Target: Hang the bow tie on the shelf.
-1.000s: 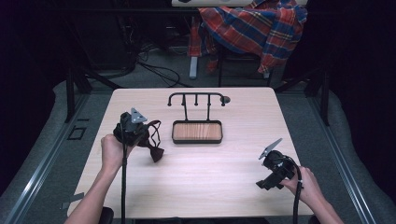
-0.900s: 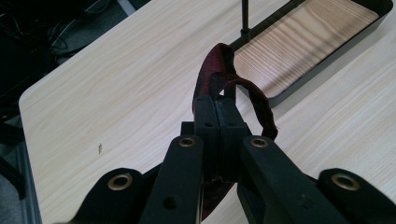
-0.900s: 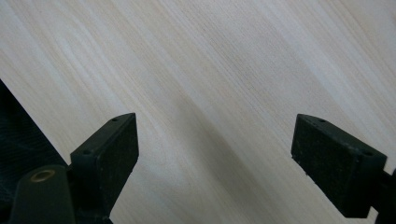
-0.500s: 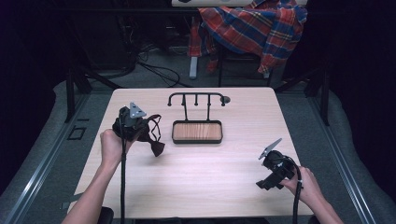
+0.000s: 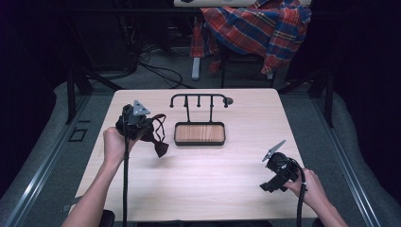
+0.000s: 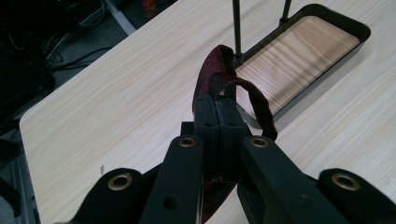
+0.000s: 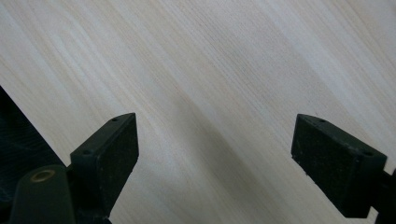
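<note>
My left gripper (image 5: 150, 126) is held above the left side of the table, its jaws shut on a dark red strap (image 5: 160, 142) whose loop and end hang down from them. In the left gripper view the strap (image 6: 219, 74) loops out past the closed pads (image 6: 208, 126), just left of the black stand with a wooden tray base (image 6: 299, 51). That stand (image 5: 199, 133) sits at the table's middle, with a rail of hooks (image 5: 198, 97) rising behind it. My right gripper (image 5: 270, 185) rests near the front right edge, and the jaws of my right gripper (image 7: 229, 149) stand open over bare wood.
The light wooden table (image 5: 213, 184) has its front edge close to both forearms. Behind the table, a plaid shirt (image 5: 257, 28) hangs over a chair, with cables (image 5: 156, 68) on the floor. Metal rails (image 5: 35, 189) run along the table's left and right.
My left hand has shifted slightly up and away with the strap still clamped. The right hand has kept still.
</note>
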Tool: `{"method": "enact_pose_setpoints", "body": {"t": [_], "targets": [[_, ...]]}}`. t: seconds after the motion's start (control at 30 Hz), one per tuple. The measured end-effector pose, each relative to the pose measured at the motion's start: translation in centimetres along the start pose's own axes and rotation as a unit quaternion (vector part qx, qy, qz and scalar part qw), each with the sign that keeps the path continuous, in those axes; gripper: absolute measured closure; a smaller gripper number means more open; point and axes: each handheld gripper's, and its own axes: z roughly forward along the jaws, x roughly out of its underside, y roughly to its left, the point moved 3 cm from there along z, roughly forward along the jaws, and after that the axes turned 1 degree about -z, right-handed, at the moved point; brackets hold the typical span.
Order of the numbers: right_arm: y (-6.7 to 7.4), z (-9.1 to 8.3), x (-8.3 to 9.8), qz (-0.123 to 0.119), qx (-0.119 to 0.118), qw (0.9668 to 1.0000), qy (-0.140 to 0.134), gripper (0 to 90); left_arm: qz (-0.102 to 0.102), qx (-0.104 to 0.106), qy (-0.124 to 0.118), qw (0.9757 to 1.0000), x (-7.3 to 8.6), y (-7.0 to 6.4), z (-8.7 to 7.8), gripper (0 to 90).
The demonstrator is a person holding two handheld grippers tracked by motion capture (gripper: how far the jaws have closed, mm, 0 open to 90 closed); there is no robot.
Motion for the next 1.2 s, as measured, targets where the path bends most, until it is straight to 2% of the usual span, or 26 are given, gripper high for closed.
{"method": "enact_pose_setpoints", "body": {"t": [0.2, 0.23, 0.4, 0.43, 0.5, 0.6, 0.77, 1.13, 1.2], "targets": [[-0.1, -0.1, 0.0, -0.004, 0.003, 1.0000, 0.004, 14.6, 0.001, 0.009, -0.005, 1.0000, -0.4, -0.2, -0.1, 89.2], [0.0, -0.1, 0.0, 0.002, -0.001, 1.0000, -0.001, 14.6, 0.002, 0.011, -0.004, 0.9999, -0.5, -0.3, -0.1, 89.2], [0.0, -0.1, 0.1, 0.002, 0.002, 1.0000, 0.001, 14.6, 0.005, 0.016, -0.008, 0.9998, -0.9, -0.6, 0.0, 89.2], [0.1, 0.1, 0.1, 0.010, -0.007, 0.9999, -0.011, 14.6, 0.007, 0.017, -0.008, 0.9998, -1.0, -0.6, 0.0, 89.2], [-0.1, -0.2, 0.1, -0.001, 0.002, 1.0000, 0.005, 14.6, 0.007, 0.018, -0.012, 0.9997, -1.4, -0.7, 0.0, 89.2], [-0.1, -0.1, 0.2, 0.006, -0.004, 1.0000, -0.005, 14.6, 0.010, 0.019, -0.014, 0.9997, -1.7, -0.9, 0.0, 89.1], [-0.1, -0.1, 0.1, 0.003, -0.002, 1.0000, 0.000, 14.6, 0.017, 0.023, -0.015, 0.9995, -2.2, -1.2, 0.2, 89.2], [-0.1, -0.1, 0.1, 0.003, -0.004, 1.0000, -0.001, 14.6, 0.017, 0.025, -0.022, 0.9993, -3.3, -1.2, 0.7, 89.1], [-0.1, -0.2, 0.1, 0.001, 0.001, 1.0000, 0.002, 14.6, 0.017, 0.027, -0.025, 0.9992, -3.6, -1.2, 0.8, 89.1]]}}
